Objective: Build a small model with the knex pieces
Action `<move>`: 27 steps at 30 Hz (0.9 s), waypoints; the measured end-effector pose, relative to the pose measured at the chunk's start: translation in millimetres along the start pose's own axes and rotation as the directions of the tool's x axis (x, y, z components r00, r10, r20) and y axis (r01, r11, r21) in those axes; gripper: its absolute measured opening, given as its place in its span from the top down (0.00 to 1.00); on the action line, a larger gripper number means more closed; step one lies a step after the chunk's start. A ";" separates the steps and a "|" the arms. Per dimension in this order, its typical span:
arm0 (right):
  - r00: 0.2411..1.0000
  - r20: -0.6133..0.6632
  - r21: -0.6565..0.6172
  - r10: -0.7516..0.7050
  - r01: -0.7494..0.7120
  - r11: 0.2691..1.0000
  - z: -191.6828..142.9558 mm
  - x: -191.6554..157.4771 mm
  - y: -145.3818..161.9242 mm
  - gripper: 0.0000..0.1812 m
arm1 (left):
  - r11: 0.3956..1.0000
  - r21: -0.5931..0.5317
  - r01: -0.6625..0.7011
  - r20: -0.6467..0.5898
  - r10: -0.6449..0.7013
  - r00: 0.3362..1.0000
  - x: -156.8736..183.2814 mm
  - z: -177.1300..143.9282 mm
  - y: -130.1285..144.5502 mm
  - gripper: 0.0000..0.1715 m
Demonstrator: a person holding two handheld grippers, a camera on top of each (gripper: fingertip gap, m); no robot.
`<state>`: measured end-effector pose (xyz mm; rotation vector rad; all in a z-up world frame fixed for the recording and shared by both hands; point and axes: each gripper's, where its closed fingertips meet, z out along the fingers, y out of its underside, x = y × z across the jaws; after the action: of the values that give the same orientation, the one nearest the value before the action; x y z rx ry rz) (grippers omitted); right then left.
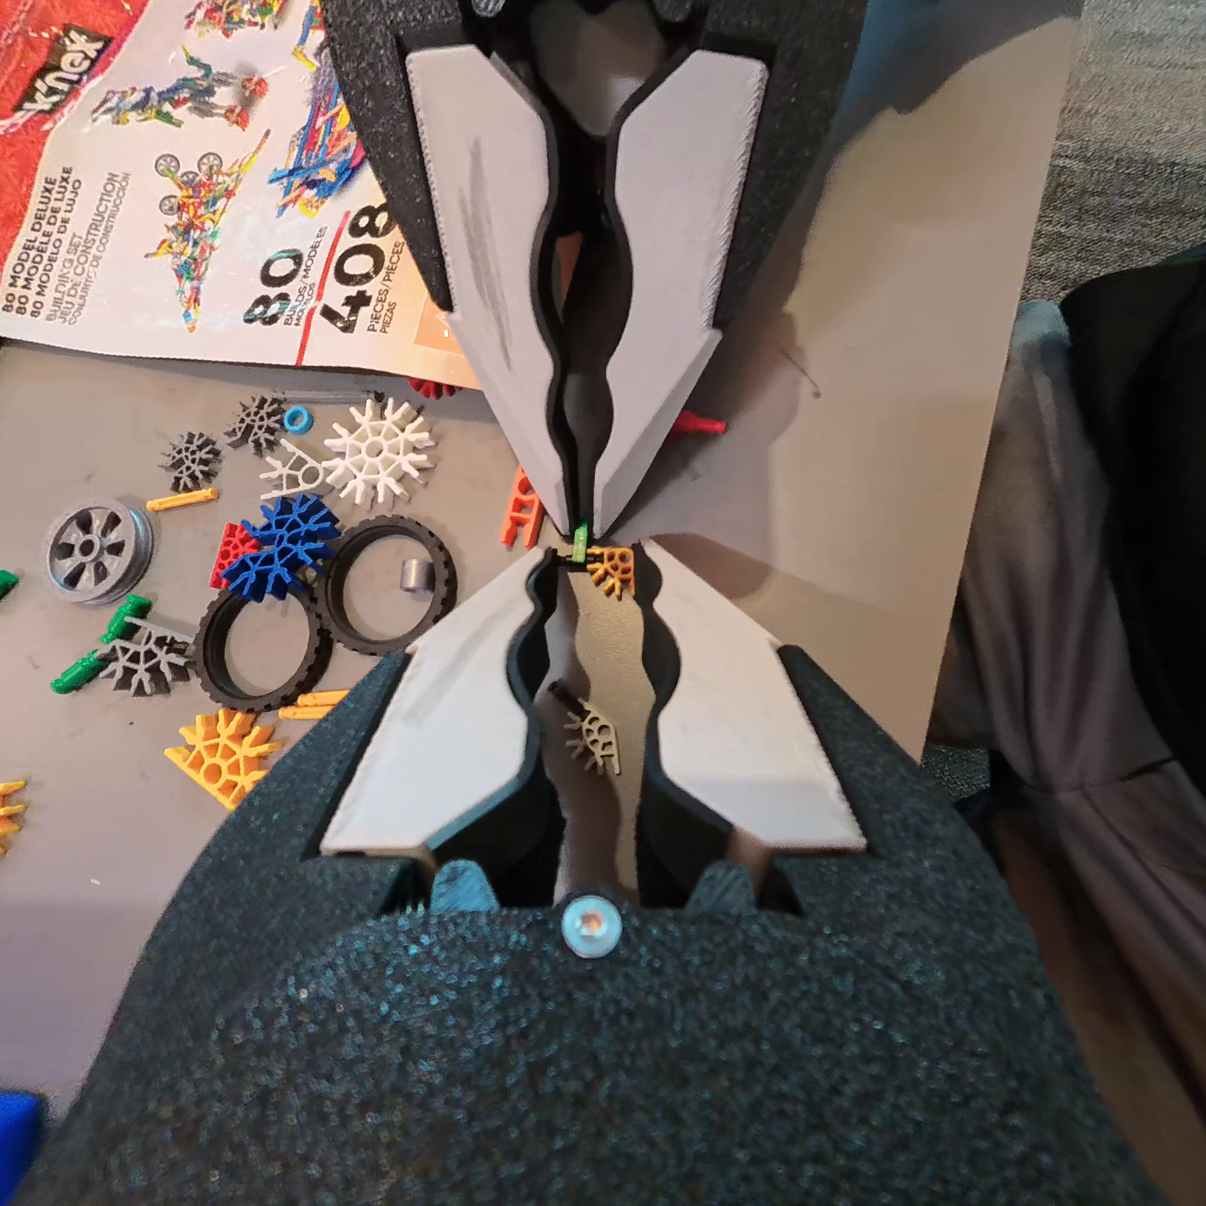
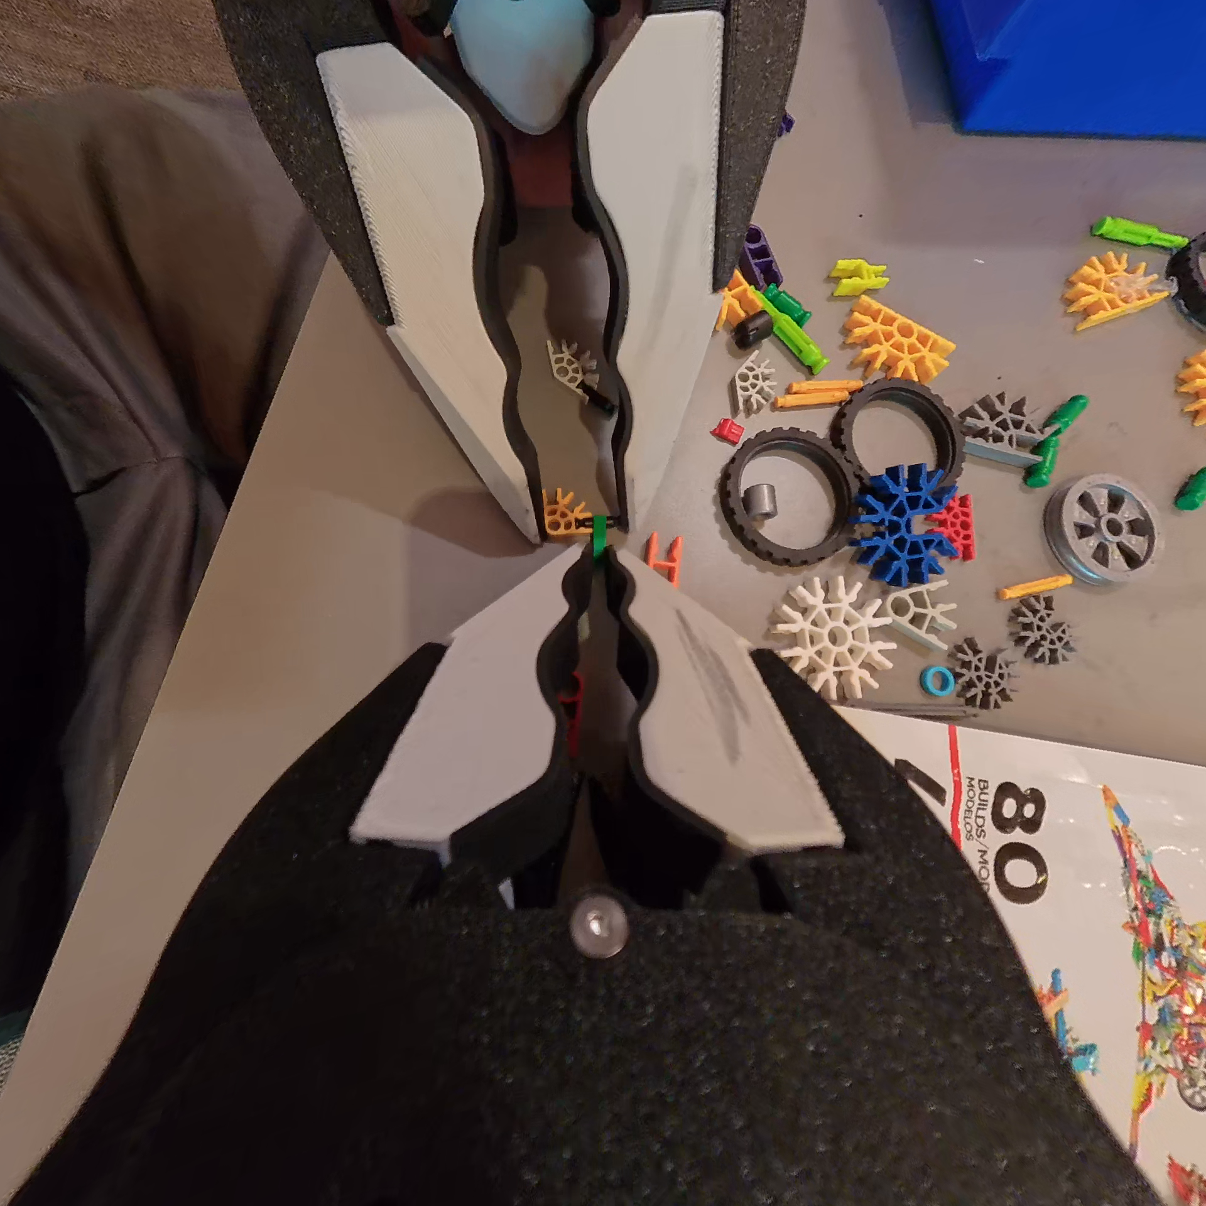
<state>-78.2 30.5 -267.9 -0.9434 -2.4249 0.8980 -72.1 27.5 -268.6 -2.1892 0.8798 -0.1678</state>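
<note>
My left gripper holds a small orange connector between its tips, with a short black rod bridging to the other finger. My right gripper is shut on a thin green rod. The two grippers meet tip to tip above the table, and the green rod's end touches the orange connector by the black rod. The right gripper comes in from the top of the left wrist view, the left gripper from the top of the right wrist view. A grey connector with a black rod lies on the table under the left gripper.
Loose pieces lie on the table: two black tyres, a blue connector, a white snowflake connector, a grey wheel hub, an orange clip. An instruction booklet and a blue box lie nearby. The table edge borders grey cloth. Only a small space, under 4 cm, lies between the two pairs of fingers. From either gripper's tips it is about 15 cm to the grey wheel hub. Look for it in the left wrist view too.
</note>
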 end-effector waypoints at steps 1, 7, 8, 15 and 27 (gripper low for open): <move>1.000 -0.001 -0.001 -0.007 0.007 1.000 0.1 0.0 0.0 1.00 | 1.000 0.004 -0.003 0.001 0.003 1.000 0.0 0.0 -0.1 0.88; 0.998 0.003 -0.016 -0.058 0.058 0.998 0.8 0.0 -0.5 1.00 | 1.000 0.013 0.001 -0.004 -0.001 1.000 0.1 0.2 -0.2 0.88; 0.998 0.005 -0.020 -0.064 0.065 0.998 0.7 -0.1 -0.4 1.00 | 1.000 0.013 -0.002 -0.003 0.002 1.000 0.1 0.4 -0.3 0.88; 0.998 0.013 -0.010 -0.058 0.058 0.998 0.7 -0.2 0.0 1.00 | 1.000 0.016 0.008 0.009 -0.008 1.000 -1.5 0.2 -0.5 0.87; 0.999 0.017 -0.001 -0.046 0.046 0.999 0.5 -0.4 0.3 1.00 | 1.000 0.002 0.022 0.069 -0.023 0.997 -1.7 -6.2 4.8 0.87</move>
<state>-78.1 30.2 -268.5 -0.8799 -2.4515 0.8913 -78.4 22.5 -267.3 -2.1908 0.8166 -0.1030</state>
